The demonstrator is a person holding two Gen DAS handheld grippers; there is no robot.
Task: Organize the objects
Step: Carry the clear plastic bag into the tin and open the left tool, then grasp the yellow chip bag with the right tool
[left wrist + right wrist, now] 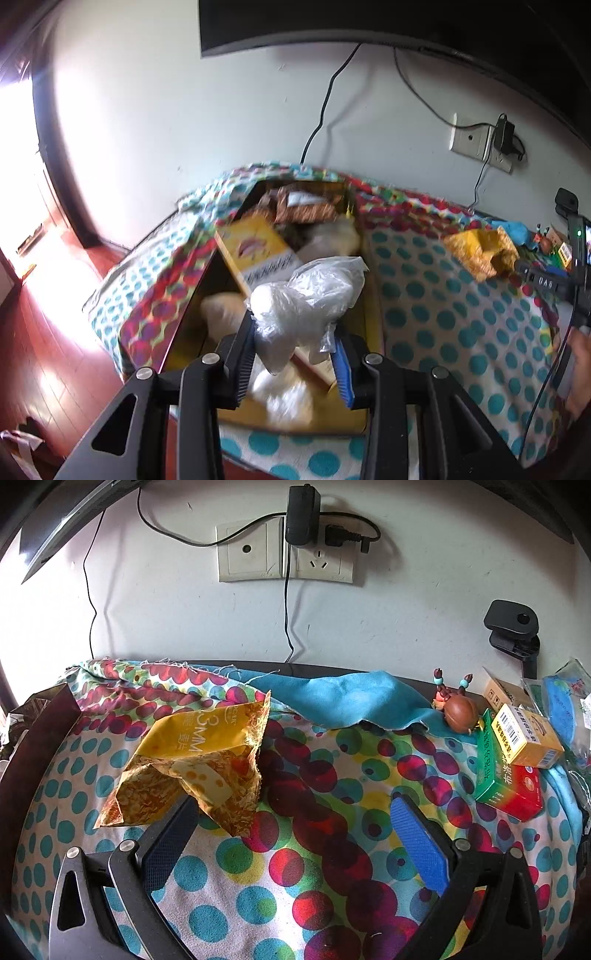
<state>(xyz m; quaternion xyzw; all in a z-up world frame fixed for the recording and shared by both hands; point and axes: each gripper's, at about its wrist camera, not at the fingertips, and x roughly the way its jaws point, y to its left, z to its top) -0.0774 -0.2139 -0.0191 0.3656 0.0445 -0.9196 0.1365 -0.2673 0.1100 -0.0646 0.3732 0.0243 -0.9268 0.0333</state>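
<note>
My left gripper [293,339] is shut on a clear plastic bag of white stuff [306,306] and holds it over an open box [177,321] with a gold inside. The box holds a yellow carton [258,251], a brown packet [303,206] and other bags. My right gripper [295,834] is open and empty above the dotted cloth [295,886]. A yellow snack bag [192,768] lies just ahead of its left finger [170,838]; the bag also shows in the left wrist view [480,251].
Green-red box [506,786], yellow box [528,738], brown bead figure [458,709] and packets [565,705] sit at the right. A blue cloth [332,698] lies at the back. Wall socket with cables [288,554] and a black clip [513,627] are behind. Wood floor [44,350] lies left.
</note>
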